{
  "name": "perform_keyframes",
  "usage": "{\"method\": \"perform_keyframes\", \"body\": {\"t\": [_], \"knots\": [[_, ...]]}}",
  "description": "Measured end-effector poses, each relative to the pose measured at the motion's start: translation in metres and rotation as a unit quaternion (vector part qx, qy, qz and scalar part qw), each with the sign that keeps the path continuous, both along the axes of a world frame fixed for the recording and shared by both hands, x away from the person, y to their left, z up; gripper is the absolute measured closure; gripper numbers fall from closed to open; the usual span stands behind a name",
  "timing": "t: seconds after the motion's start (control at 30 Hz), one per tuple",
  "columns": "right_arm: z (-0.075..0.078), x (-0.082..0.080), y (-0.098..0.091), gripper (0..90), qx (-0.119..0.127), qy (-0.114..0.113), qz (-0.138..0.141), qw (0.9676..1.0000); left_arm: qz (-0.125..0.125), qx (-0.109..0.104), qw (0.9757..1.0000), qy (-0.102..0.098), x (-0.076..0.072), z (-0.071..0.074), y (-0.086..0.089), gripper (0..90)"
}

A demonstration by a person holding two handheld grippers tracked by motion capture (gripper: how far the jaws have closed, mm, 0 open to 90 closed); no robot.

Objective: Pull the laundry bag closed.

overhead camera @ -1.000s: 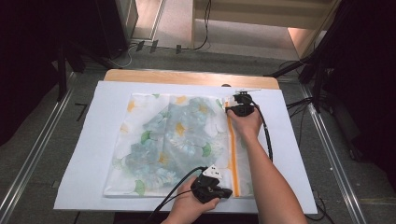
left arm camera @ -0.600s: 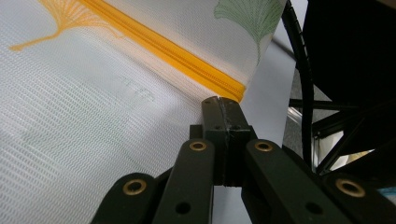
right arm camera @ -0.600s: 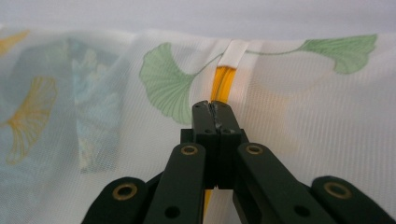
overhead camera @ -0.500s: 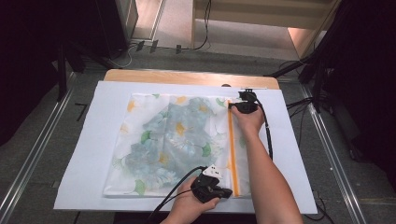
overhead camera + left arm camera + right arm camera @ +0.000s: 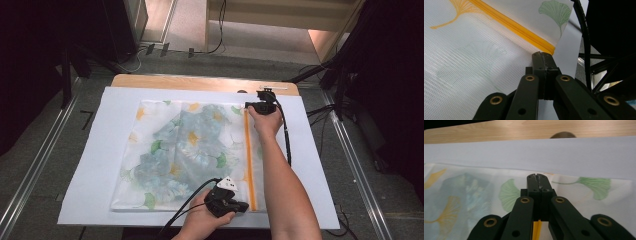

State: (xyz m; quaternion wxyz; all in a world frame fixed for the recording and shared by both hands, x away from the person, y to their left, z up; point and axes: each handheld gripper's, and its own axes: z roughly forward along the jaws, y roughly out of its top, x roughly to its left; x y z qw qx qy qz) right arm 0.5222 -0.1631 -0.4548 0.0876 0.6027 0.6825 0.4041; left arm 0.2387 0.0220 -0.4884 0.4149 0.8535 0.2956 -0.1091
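A white mesh bag [image 5: 185,150] printed with ginkgo leaves lies flat on a white sheet, with folded cloth showing through it. An orange zipper [image 5: 248,160] runs along its right side. My left gripper [image 5: 242,206] is shut, its tips [image 5: 543,53] resting at the near end of the zipper [image 5: 519,30]. At the zipper's far end my right gripper [image 5: 248,106] is also shut, tips [image 5: 537,176] over the bag [image 5: 474,195] near its far edge. The zipper [image 5: 537,230] runs under the jaws. I cannot tell whether either one pinches fabric or a pull tab.
The white sheet [image 5: 100,200] covers most of a wooden table [image 5: 200,82]. A small dark round thing [image 5: 562,135] sits at the sheet's far edge. Black cables trail from both grippers. Metal rails and dark stand legs flank the table on the floor.
My right gripper has slid a little farther away along the zipper, toward the bag's far edge. The left gripper and the bag have stayed put.
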Motion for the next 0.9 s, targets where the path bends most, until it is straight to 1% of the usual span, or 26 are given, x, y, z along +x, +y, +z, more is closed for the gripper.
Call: {"method": "perform_keyframes", "body": {"t": [0.03, 0.07, 0.1, 0.13, 0.17, 0.23, 0.27, 0.3, 0.33, 0.4, 0.47, 0.53, 0.6, 0.63, 0.67, 0.73, 0.77, 0.83, 0.9], "knots": [[0.0, -0.002, 0.001, 90.0, -0.002, -0.006, 0.011, 0.9999, -0.001, 0.003, 1.0, 0.0, 0.0, 0.0, 0.0, 90.0], [0.0, -0.005, 0.002, 90.0, -0.021, -0.009, 0.013, 0.9996, -0.001, 0.003, 1.0, 0.0, 0.0, 0.0, 0.0, 90.0], [0.0, -0.008, 0.003, 83.4, -0.032, -0.013, 0.018, 0.9992, -0.001, 0.0, 1.0, 0.0, 0.0, 0.0, 0.0, 90.0], [0.0, -0.01, 0.004, 77.6, -0.034, -0.02, 0.025, 0.9989, -0.001, 0.0, 1.0, 0.001, 0.0, 0.0, 0.001, 90.0], [0.0, -0.015, 0.003, 74.0, -0.033, -0.031, 0.024, 0.9987, 0.002, -0.005, 1.0, 0.001, 0.0, -0.001, 0.001, 90.0], [0.001, -0.024, 0.002, 65.9, -0.031, -0.044, 0.023, 0.9983, -0.001, -0.005, 1.0, -0.006, -0.002, 0.0, 0.001, 90.0], [0.001, -0.028, 0.001, 61.5, -0.033, -0.054, 0.025, 0.9977, -0.009, -0.015, 0.9998, -0.004, -0.002, 0.001, 0.002, 82.3], [0.001, -0.033, 0.0, 57.7, -0.036, -0.061, 0.027, 0.9972, -0.012, -0.018, 0.9997, -0.007, -0.003, 0.001, 0.002, 75.2], [0.001, -0.038, 0.0, 54.6, -0.038, -0.063, 0.03, 0.9968, -0.008, -0.024, 0.9996, -0.013, -0.003, 0.002, 0.003, 70.5], [0.001, -0.049, -0.003, 48.6, -0.034, -0.068, 0.037, 0.9964, 0.015, -0.022, 0.9991, -0.034, -0.004, 0.004, 0.006, 56.5], [0.001, -0.061, -0.006, 44.2, -0.033, -0.075, 0.042, 0.9957, 0.034, -0.038, 0.998, -0.038, -0.003, 0.006, 0.009, 49.2], [0.001, -0.072, -0.009, 41.3, -0.034, -0.081, 0.049, 0.9949, 0.053, -0.052, 0.9963, -0.043, -0.003, 0.007, 0.014, 41.8], [0.001, -0.083, -0.012, 37.4, -0.033, -0.086, 0.059, 0.994, 0.07, -0.062, 0.9942, -0.053, -0.003, 0.008, 0.018, 37.8], [0.001, -0.094, -0.016, 34.1, -0.029, -0.089, 0.062, 0.9937, 0.075, -0.068, 0.9935, -0.053, -0.003, 0.009, 0.019, 33.6], [0.001, -0.094, -0.016, 34.1, -0.029, -0.089, 0.062, 0.9937, 0.081, -0.073, 0.9925, -0.055, -0.003, 0.009, 0.02, 33.6], [0.001, -0.104, -0.02, 29.9, -0.026, -0.092, 0.066, 0.9932, 0.092, -0.075, 0.9911, -0.06, -0.001, 0.01, 0.024, 28.0], [0.0, -0.109, -0.022, 26.5, -0.024, -0.091, 0.067, 0.9933, 0.096, -0.074, 0.9905, -0.064, -0.001, 0.011, 0.026, 26.6], [0.0, -0.119, -0.026, 22.8, -0.021, -0.094, 0.069, 0.993, 0.108, -0.061, 0.9887, -0.084, -0.001, 0.013, 0.031, 23.4], [-0.001, -0.129, -0.029, 19.3, -0.019, -0.094, 0.071, 0.9928, 0.117, -0.05, 0.9872, -0.096, 0.001, 0.015, 0.04, 19.0]]}}
